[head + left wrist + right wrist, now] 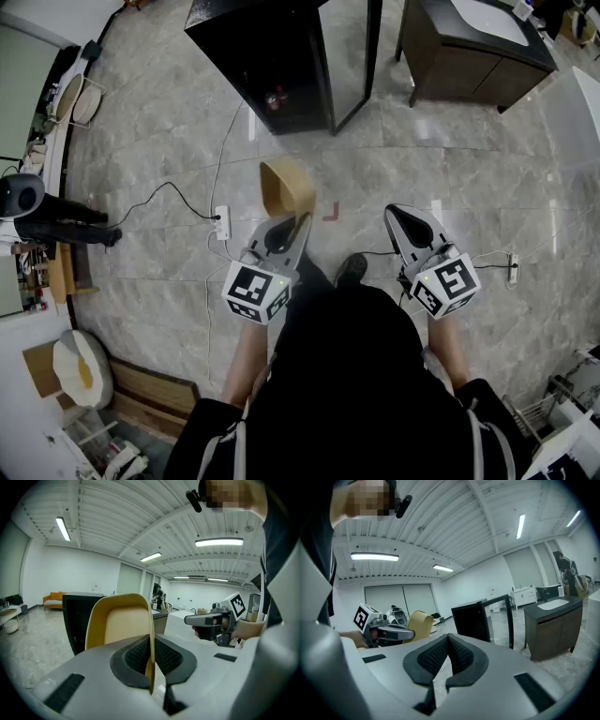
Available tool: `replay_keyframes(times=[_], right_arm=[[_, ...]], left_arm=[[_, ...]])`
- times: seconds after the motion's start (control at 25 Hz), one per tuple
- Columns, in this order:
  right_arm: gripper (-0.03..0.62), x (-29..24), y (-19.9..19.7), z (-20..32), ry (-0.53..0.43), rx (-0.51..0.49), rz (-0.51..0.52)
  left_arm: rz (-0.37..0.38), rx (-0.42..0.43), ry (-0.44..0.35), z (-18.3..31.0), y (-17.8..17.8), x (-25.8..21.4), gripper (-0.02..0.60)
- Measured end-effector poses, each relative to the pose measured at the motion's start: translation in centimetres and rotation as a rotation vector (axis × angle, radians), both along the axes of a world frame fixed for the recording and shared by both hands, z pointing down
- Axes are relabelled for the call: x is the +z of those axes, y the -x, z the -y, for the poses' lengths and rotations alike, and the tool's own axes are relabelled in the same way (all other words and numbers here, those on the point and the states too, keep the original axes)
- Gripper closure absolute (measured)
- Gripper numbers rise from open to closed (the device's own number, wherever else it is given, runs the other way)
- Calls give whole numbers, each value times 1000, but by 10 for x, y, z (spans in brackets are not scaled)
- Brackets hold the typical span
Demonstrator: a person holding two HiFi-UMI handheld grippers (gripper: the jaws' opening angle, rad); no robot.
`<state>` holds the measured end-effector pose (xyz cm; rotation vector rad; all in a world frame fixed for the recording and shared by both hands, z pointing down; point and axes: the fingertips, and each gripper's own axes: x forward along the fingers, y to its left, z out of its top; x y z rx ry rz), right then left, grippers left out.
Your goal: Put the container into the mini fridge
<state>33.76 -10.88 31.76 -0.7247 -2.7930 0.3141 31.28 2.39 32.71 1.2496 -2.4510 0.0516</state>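
Left gripper (284, 228): jaws clamped on one wall of the container (287, 186), a tan tub held in the air, short of the fridge (272, 56).
Right gripper (403, 217): jaws together, nothing between them; also short of the fridge.
Fridge door (374, 56): stands open.
Status: container picked up; carrying it to the fridge, setting it inside and letting go appear still to do.

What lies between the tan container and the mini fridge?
Head view: only bare floor tiles lie between the container and the mini fridge; a white cable runs alongside, left of that stretch.
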Motion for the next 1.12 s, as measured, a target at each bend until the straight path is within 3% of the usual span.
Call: replay_keyframes(times=[0.4,0.64,0.92,1.12], right_arm=[[576,4,-22,10,17,17,-21],[576,21,-15,4,29,33,-75],[576,28,9,-22,21,27,-95],[576,18,47,-36,-2,88,-88]], left_arm=[[3,-12,15,2,-23,0,546],[-17,-17,35,-8,-21,6,546],[-41,-7,24,-28,6,17,545],[-42,30,-13,-45,51,17,545]])
